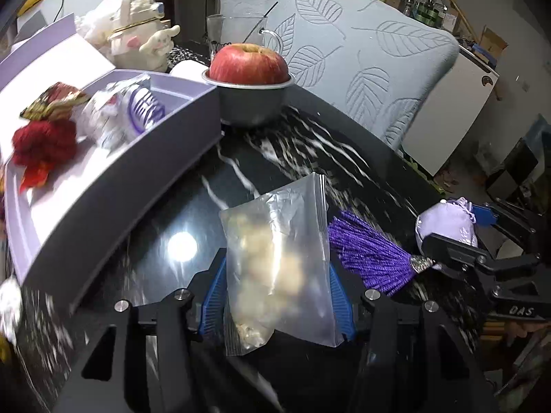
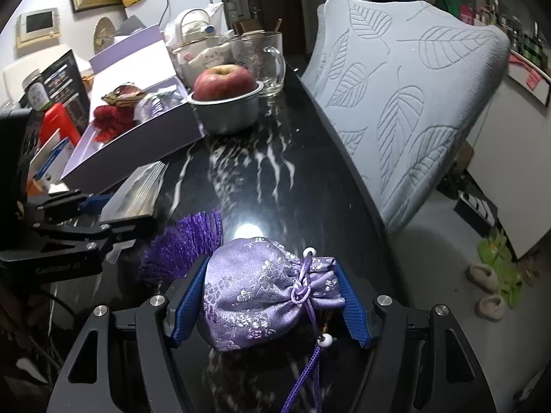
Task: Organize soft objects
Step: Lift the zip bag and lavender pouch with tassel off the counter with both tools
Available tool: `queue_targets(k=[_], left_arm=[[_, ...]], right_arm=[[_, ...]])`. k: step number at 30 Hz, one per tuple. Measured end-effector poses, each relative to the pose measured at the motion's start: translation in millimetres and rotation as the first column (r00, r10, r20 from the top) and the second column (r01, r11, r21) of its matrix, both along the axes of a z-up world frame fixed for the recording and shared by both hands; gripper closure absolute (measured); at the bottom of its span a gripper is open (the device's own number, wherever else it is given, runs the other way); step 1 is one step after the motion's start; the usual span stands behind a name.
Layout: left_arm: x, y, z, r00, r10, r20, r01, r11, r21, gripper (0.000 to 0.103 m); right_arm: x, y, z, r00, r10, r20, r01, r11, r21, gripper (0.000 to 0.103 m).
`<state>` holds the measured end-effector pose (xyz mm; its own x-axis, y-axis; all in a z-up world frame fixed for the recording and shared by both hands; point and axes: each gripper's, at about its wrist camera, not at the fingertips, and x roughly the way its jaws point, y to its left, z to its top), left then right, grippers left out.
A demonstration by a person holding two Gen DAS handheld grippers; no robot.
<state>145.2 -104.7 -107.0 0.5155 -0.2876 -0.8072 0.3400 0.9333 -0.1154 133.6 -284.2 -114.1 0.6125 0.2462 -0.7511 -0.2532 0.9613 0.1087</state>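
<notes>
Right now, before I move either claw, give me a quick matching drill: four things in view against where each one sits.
Things:
1. apple
2. clear zip bag
3. purple brocade pouch
4. red yarn piece

Places:
A. in the lavender box
B. in the left claw
C. in the grey bowl
D. in the right claw

Pairs: 1-C, 2-B, 3-D, 4-A

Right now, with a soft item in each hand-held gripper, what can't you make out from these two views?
- Contents of the zip bag: left wrist view, pale lumps behind cloudy plastic, unidentified.
- Purple box contents: both views, motion blur; the red knit item and wrapped pieces stay unclear.
- Sachet underside: right wrist view, hidden between the right hand-held gripper fingers.
- Tassel attachment: hidden behind the sachet.
</notes>
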Motion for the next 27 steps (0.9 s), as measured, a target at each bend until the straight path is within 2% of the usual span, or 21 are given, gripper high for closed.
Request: queue_targets(k=[12,14,16,17,20,24,26,27], left_arm=[[-69,16,-4,1.000,0.021,-0.022,-0.021,1.000,0.022,0.049],[-72,18,-5,0.999,0.028,-0.025,-0.028,0.999,0.020,0.049],[-75,21,-6,0.999,0.037,-0.024,-0.036,0.999,0.018,0.049],[-76,23,-6,0.999,0.043,-0.023,-0.042,0.999,0.020,0.049],[-76,26,-7,0.998,0.057,-0.022,-0.057,0.998,0.016,0.049],[-76,28,-7,0.998,0.065,-0.017,-0.065,0.998,0.018,0.049],[-78,30,-7,0.998,0.066,-0.018,-0.066,0.998,0.014,0.049],[-78,30,-7,0.998,0.067,-0.018,-0.067,0.998,0.013,0.049]], right_arm=[[-52,4,-18,1.000,-0.020,-0.002,0.020,1.000,0.011,0.031],[-57,5,-19,0.999,-0.039,0.022,0.039,0.999,0.008,0.027],[-60,10,-21,0.998,-0.047,0.035,0.047,0.999,0.005,0.008],[-62,13,-21,0.997,-0.055,0.046,0.055,0.998,0.004,0.005],[-63,22,-25,0.997,-0.057,0.060,0.058,0.998,0.000,0.005],[-65,36,-32,0.993,-0.073,0.098,0.083,0.991,-0.107,0.004],[-68,36,-33,0.991,-0.077,0.113,0.088,0.991,-0.101,0.005],[-69,36,-33,0.990,-0.076,0.117,0.088,0.991,-0.101,0.011]])
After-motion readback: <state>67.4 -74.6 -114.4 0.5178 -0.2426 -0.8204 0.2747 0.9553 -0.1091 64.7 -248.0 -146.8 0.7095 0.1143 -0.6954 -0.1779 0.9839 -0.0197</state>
